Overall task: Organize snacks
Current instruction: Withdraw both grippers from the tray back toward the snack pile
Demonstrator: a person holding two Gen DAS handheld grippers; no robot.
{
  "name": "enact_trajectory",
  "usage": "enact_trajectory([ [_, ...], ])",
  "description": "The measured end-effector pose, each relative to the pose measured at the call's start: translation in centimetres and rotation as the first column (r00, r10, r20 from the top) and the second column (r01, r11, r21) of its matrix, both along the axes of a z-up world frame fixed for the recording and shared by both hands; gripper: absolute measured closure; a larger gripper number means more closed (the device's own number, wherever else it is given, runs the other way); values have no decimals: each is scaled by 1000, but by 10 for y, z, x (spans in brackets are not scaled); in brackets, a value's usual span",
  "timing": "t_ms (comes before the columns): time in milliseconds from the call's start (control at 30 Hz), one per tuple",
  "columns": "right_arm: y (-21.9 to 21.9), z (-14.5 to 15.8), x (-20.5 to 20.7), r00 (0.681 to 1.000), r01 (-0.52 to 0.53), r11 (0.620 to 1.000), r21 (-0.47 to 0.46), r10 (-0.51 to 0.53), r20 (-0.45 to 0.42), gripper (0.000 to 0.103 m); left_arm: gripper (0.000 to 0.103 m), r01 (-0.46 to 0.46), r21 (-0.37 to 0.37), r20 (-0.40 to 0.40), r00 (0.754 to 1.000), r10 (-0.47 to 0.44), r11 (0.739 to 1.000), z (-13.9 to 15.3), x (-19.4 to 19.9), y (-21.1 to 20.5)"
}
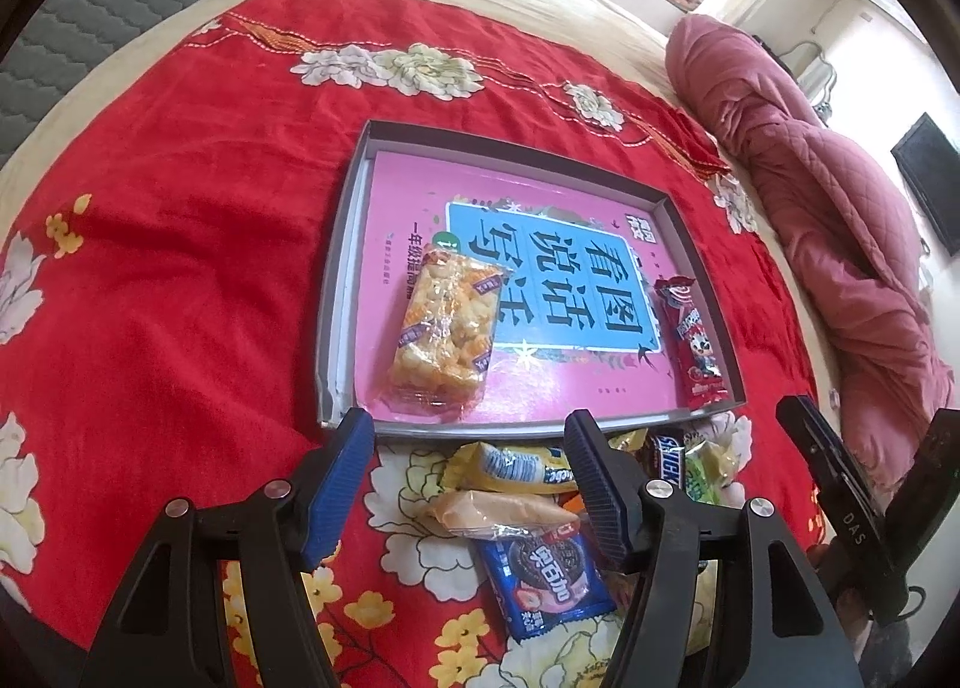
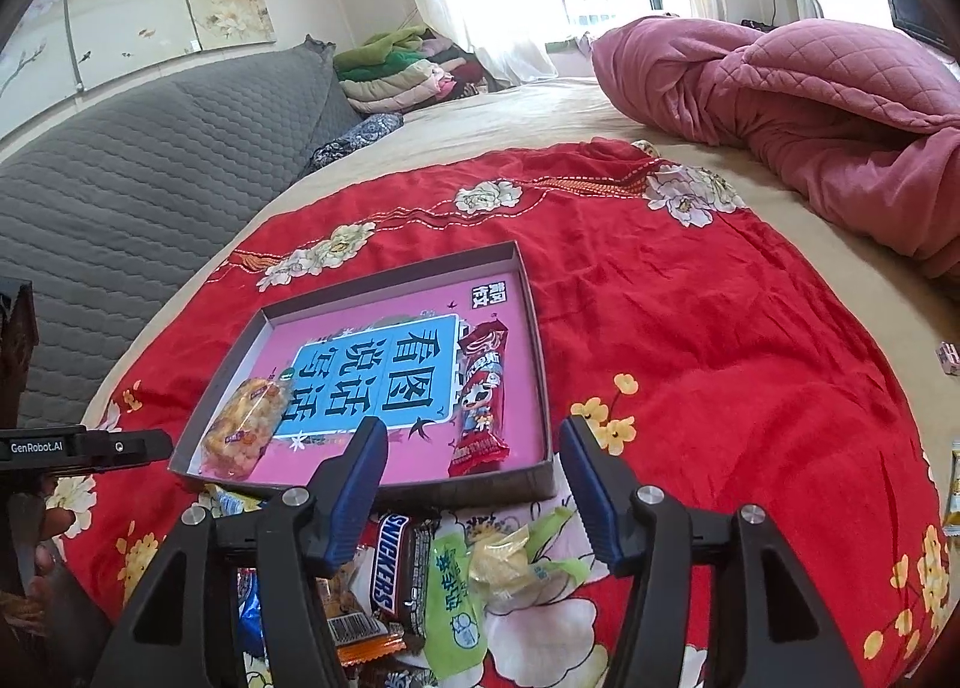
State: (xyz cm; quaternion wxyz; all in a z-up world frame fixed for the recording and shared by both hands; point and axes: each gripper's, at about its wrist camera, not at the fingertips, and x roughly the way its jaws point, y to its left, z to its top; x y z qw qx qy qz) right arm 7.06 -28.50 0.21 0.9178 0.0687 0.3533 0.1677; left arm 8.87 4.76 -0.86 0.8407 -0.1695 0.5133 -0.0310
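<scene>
The left gripper [image 1: 468, 436] hangs with its two blue pads apart and nothing clasped, over the near rim of the box lid [image 1: 702, 244]. Below it lie three packets in a heap: a yellow wafer packet [image 1: 516, 463], a tan one [image 1: 498, 511] and a blue Oreo packet [image 1: 549, 583].

The right gripper [image 2: 471, 448] is likewise released, its jaws spread and empty, above a Snickers bar [image 2: 393, 562], a green packet [image 2: 456, 598] and an orange packet [image 2: 360, 628] on the red flowered blanket [image 2: 690, 328].

Just beyond both claws sits the shallow grey box lid, holding one pink book [image 2: 420, 382] with a blue title panel. Two snacks rest on that book: a clear-wrapped rice-crisp bar [image 1: 444, 328] at its left and a red wafer stick [image 1: 690, 343] along its right wall. Farther off lies one pink quilt [image 2: 810, 106].
</scene>
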Motion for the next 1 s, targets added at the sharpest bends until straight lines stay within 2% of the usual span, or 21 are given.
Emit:
enact_trajectory([
  [267, 1, 2, -8, 1000, -16, 1000, 1, 16, -3, 40, 35, 22, 3, -12, 1000, -22, 1000, -2, -7, -2],
  [1000, 18, 0, -27, 995, -99, 994, -38, 98, -18, 39, 35, 57, -16, -98, 993, -58, 998, -30, -28, 1],
])
